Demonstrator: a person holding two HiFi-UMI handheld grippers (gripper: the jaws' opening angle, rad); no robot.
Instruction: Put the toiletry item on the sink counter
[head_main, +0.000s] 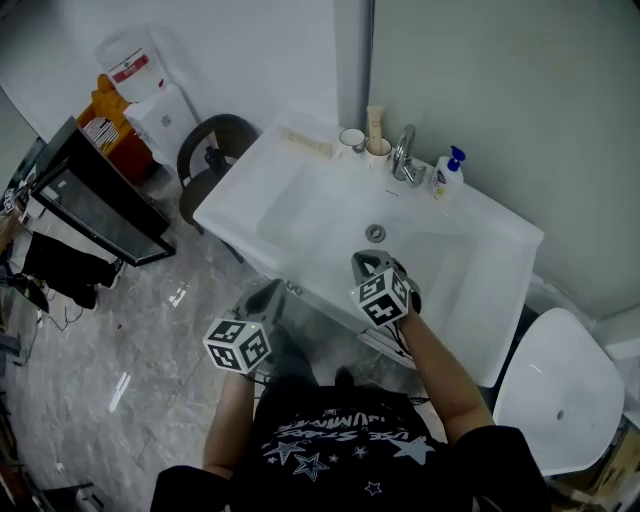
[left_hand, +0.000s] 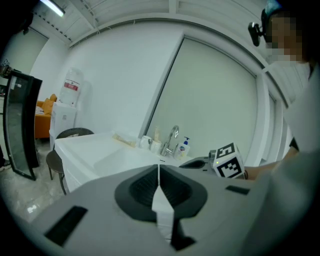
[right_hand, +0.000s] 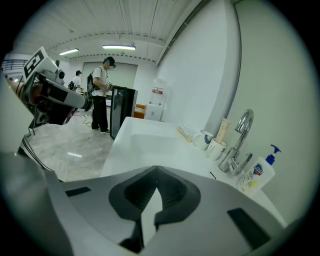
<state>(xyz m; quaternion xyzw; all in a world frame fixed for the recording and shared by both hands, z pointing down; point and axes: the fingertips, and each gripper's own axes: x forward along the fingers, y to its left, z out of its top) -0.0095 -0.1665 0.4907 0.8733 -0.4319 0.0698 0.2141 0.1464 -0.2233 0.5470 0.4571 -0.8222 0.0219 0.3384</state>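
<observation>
A white sink counter (head_main: 480, 270) carries a faucet (head_main: 404, 157), a white pump bottle with a blue head (head_main: 447, 175), two cups (head_main: 352, 138) and a flat pale pack (head_main: 305, 143) along its back edge. The pump bottle also shows in the right gripper view (right_hand: 257, 175) and, small, in the left gripper view (left_hand: 184, 148). My right gripper (head_main: 368, 264) hovers over the basin's front edge, shut and holding nothing (right_hand: 156, 175). My left gripper (head_main: 266, 298) hangs lower, in front of the counter's left side, its jaws also shut and empty (left_hand: 159, 170).
A dark round stool (head_main: 215, 140) stands at the counter's left end, with a water dispenser (head_main: 140, 75) and a black glass-door cabinet (head_main: 100, 200) beyond it. A white rounded seat (head_main: 560, 390) sits to the right. People (right_hand: 102, 95) stand far off across the marble floor.
</observation>
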